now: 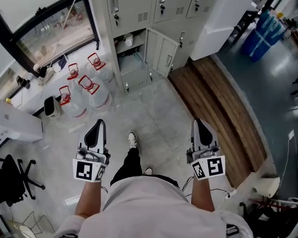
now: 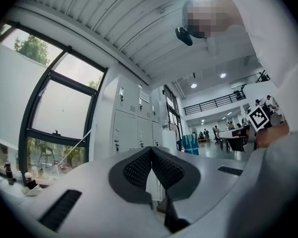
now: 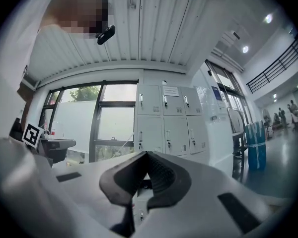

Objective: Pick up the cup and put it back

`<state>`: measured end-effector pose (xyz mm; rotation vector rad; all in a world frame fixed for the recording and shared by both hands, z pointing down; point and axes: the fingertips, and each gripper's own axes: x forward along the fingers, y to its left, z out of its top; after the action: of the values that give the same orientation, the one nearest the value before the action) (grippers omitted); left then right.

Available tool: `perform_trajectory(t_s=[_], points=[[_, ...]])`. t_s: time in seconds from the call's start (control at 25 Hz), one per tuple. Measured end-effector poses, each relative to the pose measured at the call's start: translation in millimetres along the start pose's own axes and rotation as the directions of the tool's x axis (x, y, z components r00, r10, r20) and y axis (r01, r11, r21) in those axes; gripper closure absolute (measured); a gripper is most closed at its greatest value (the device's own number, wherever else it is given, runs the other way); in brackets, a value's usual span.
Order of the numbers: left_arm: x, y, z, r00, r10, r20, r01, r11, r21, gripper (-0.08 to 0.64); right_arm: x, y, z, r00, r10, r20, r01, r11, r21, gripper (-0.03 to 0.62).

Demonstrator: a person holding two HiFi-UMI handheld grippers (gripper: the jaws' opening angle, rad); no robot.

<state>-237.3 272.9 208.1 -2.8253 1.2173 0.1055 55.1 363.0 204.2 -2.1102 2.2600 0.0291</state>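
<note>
A small white cup (image 1: 128,38) stands on the upper shelf of an open grey locker (image 1: 131,58), whose door (image 1: 161,51) swings out to the right. My left gripper (image 1: 97,124) and right gripper (image 1: 199,123) are held level in front of me, well short of the locker, one on each side of my feet. Both have their black jaws together with nothing between them. The left gripper view shows its own shut jaws (image 2: 150,150) before the locker bank (image 2: 134,128). In the right gripper view the shut jaws (image 3: 147,155) also face the lockers (image 3: 164,123). Neither gripper view shows the cup.
Several large water jugs (image 1: 87,86) with red handles stand on the floor left of the locker. A wooden platform (image 1: 213,108) runs along the right, with a white cabinet (image 1: 223,19) and blue barrel (image 1: 265,31) beyond. An office chair (image 1: 10,180) sits at left.
</note>
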Motion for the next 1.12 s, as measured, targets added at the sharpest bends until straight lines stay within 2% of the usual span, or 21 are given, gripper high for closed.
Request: perform_trajectory(t_s=[0.24,0.6,0.92,1.0,1.12], points=[[91.1,42.4,-9.5,1.0,-0.016,0.025,0.017,1.0,-0.017,0.538,85.9,-45.1,3.2,0.999,-0.029,-0.021,0.028,0.999,-0.026,0.575],[219.2,134.5,-16.8,0.998,-0.053,0.031,0.053,0.998,-0.025,0.538,244.1,-43.6,12.9,0.998,0.021,-0.055,-0.024,0.998,-0.061,0.575],[294.3,126.7,-36.2,0.994,-0.113,0.0,0.113,0.993,-0.04,0.538,306.9,-75.1,-0.9,0.997,0.037,-0.067,-0.04,0.998,-0.038,0.575],[307.0,121.4,-36.3,0.995,-0.101,-0.007,0.101,0.995,-0.019,0.538,322.8,-87.2,-6.9,0.996,0.067,-0.058,-0.068,0.997,-0.021,0.575],[319.6,123.2,-34.5,1.0,-0.028,-0.012,0.028,0.999,0.015,0.538,350.2,-100.1,-9.3,0.989,0.148,-0.029,-0.148,0.989,-0.002,0.575]])
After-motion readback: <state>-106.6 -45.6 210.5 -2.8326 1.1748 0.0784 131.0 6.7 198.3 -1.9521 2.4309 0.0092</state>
